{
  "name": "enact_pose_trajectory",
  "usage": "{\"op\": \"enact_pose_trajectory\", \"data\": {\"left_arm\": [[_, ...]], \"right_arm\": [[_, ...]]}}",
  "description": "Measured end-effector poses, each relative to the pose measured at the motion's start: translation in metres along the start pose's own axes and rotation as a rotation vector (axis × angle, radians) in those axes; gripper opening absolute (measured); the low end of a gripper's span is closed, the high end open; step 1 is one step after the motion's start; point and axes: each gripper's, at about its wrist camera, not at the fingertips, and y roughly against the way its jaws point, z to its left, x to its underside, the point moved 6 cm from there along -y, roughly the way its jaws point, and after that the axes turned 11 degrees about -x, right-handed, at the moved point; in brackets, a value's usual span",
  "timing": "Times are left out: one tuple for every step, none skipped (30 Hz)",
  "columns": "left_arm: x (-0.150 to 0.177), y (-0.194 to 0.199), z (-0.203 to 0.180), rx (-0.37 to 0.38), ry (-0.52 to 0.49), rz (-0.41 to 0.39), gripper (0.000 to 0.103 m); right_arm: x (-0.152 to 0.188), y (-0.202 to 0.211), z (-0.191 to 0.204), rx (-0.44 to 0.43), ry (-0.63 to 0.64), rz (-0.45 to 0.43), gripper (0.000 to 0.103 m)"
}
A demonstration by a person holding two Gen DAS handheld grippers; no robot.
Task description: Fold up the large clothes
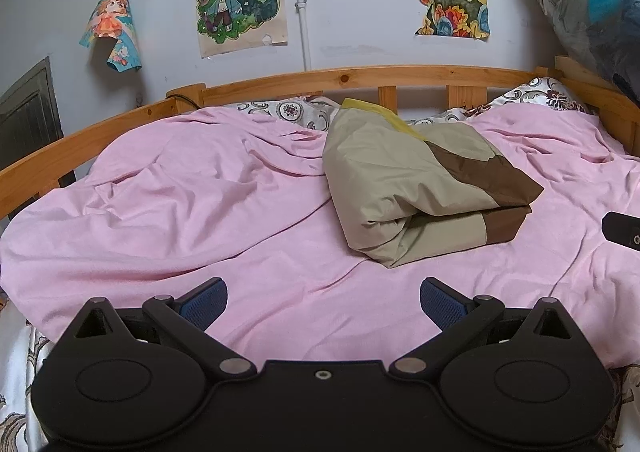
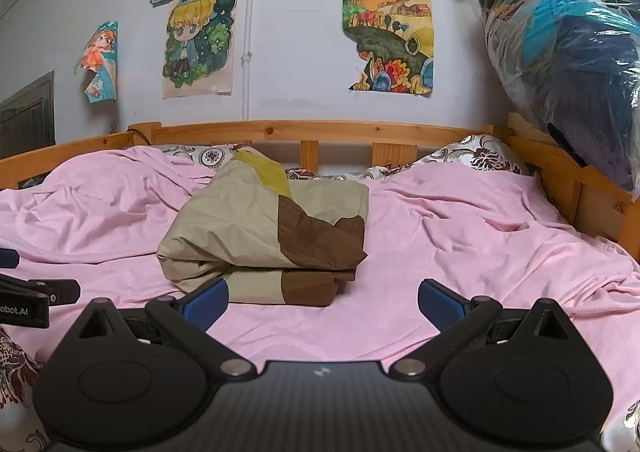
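A folded beige garment (image 1: 416,187) with brown and yellow patches lies on the pink bedspread

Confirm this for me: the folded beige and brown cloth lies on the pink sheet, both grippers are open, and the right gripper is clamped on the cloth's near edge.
Not quite. The right gripper is not clamped on the beige and brown cloth; the right wrist view shows its jaws apart, short of the bundle. The rest holds: the cloth lies folded on the pink sheet, and the left gripper is open too.
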Motion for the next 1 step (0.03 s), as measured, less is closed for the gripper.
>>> {"op": "enact_pose_trajectory", "data": {"left_arm": [[0.0004,-0.0001,-0.0001,-0.001,0.0,0.002,0.102]], "right_arm": [[0.0007,-0.0005,-0.0002,0.001,-0.001,0.003,0.103]]}}
